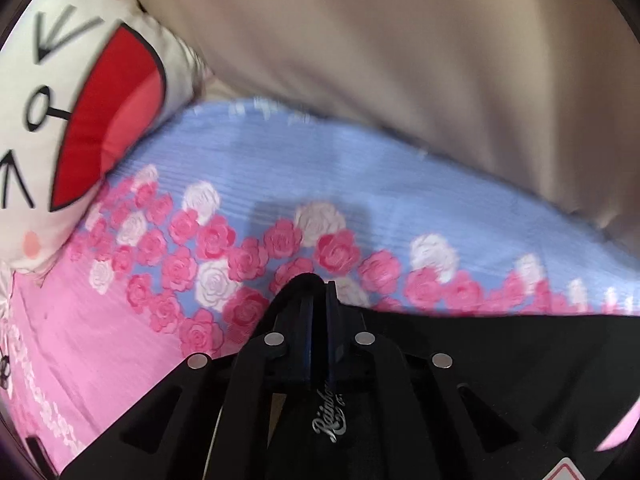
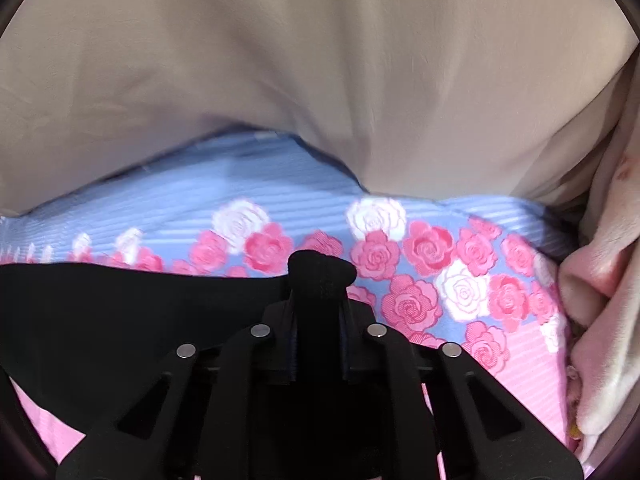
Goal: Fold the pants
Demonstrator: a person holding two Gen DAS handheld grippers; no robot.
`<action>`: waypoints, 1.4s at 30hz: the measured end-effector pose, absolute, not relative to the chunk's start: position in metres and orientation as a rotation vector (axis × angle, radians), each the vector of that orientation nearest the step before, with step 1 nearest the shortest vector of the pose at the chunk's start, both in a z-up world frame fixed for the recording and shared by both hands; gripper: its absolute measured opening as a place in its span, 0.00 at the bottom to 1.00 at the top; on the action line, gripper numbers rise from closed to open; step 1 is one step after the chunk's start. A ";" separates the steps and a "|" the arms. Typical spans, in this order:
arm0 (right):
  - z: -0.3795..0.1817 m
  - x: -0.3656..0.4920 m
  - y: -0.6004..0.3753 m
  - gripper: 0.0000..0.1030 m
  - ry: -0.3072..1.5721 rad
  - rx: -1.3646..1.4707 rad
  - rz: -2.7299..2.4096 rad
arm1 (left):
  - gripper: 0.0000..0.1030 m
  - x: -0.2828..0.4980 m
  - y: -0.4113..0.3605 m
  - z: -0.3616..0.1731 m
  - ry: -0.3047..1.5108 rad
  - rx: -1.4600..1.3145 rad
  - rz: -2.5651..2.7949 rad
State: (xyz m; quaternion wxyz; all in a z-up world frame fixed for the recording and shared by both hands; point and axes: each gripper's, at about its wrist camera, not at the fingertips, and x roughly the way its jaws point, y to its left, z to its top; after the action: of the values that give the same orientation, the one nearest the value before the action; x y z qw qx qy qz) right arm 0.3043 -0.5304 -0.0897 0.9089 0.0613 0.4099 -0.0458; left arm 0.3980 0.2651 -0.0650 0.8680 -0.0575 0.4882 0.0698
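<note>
The black pants (image 1: 520, 352) hang stretched between my two grippers above a bed. My left gripper (image 1: 318, 292) is shut on one corner of the pants' top edge, with a bunch of black cloth poking out past the fingertips and a silver "Rainbow" label (image 1: 330, 420) below. In the right wrist view the pants (image 2: 120, 312) stretch away to the left. My right gripper (image 2: 320, 280) is shut on the other corner, with black cloth bunched at its tip.
The bed has a blue and pink sheet with rose print (image 1: 280, 184) (image 2: 420, 264). A beige duvet (image 1: 400, 60) (image 2: 320, 60) lies at the far side. A white cartoon-face pillow (image 1: 80, 100) is at left. Cream and pink bedding (image 2: 600, 280) is at right.
</note>
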 end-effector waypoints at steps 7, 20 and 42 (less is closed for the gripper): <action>-0.009 0.241 -0.516 0.13 0.666 0.122 -0.031 | 0.02 0.319 0.269 0.021 0.835 -0.184 0.045; 0.039 0.033 -0.507 0.13 0.464 0.029 0.037 | 0.04 0.125 0.274 0.053 0.756 -0.222 -0.061; 0.024 -0.039 -0.498 0.19 0.365 -0.195 -0.026 | 0.08 0.074 0.286 -0.034 0.971 -0.084 0.165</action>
State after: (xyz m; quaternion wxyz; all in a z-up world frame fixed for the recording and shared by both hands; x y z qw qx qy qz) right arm -0.0392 -0.4976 0.0243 0.9786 -0.0969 0.1812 -0.0127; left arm 0.0741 0.2864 -0.0337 0.8802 -0.0403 0.4662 0.0790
